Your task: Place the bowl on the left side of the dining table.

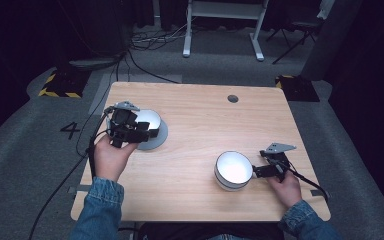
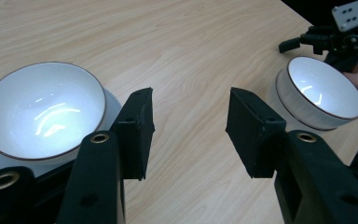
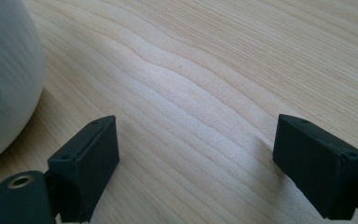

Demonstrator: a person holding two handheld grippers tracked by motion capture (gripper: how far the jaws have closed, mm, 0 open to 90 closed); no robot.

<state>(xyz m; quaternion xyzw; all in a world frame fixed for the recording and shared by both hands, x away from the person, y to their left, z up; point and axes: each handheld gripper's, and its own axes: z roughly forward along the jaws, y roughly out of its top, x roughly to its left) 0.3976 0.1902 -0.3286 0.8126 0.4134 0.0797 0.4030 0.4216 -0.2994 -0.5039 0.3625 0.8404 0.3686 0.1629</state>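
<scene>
with both hand-held grippers standing open and empty, the left hand-held gripper (image 1: 152, 133) is hovering beside the white glazed bowl on its grey saucer (image 1: 161, 140) on the wooden bench (image 1: 200, 125), needing a square approach to its rim.

A pale wooden surface (image 1: 205, 125) with a round cable hole (image 1: 233, 98) stands on grey carpet floor (image 1: 25, 165) in a dark room, with a white metal desk frame (image 1: 222, 25), black folding chair (image 1: 300, 30), yellow-black striped floor plates (image 1: 60, 82) and black cables (image 1: 150, 42) behind it.
</scene>
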